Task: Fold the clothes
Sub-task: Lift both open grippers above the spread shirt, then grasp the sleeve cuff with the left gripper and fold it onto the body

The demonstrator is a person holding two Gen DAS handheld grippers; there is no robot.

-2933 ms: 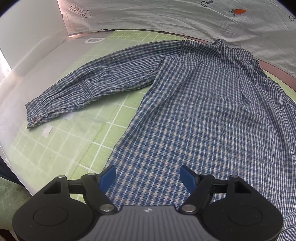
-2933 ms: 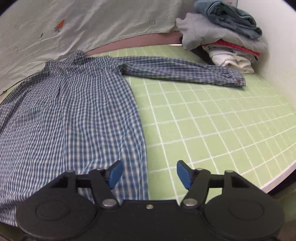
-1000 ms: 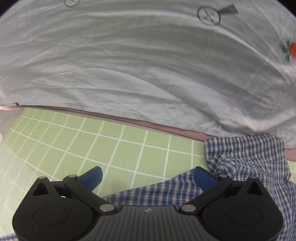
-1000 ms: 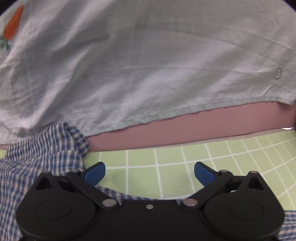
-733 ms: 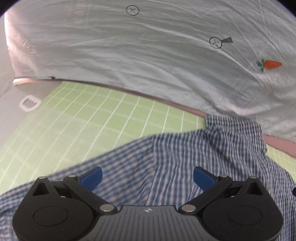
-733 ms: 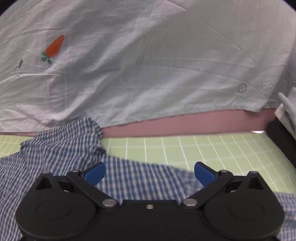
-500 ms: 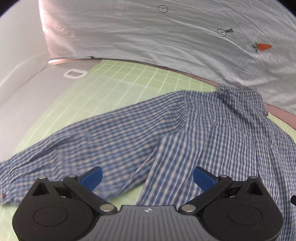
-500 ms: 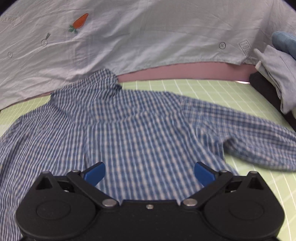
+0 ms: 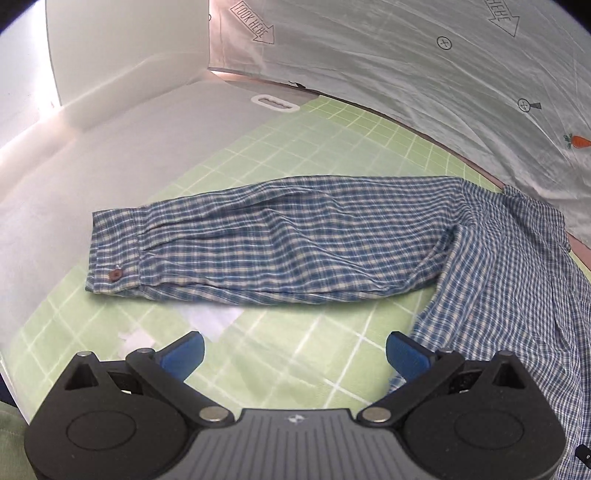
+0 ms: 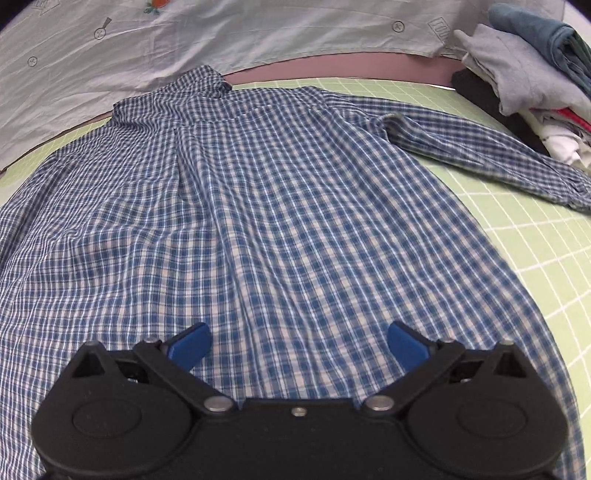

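Shirt of blue-and-white checked cotton [image 10: 258,221] is lying flat, back up, on the green gridded mat [image 9: 332,140], collar toward its far edge. I am holding both the left gripper [image 9: 293,350] and the right gripper [image 10: 297,341] spread wide, pinching nothing. Folding proper is not yet starting, I judge; next I am aiming for the left sleeve [image 9: 258,240], near the mat's left edge, to bring it across.

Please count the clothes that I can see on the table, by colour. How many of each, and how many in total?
Blue checked: 1, the shirt spread flat.
Blue denim: 1, top of the pile.
Grey: 1.
Red: 1, only an edge shows.
White: 1, possibly more.
Total: 5 at least.
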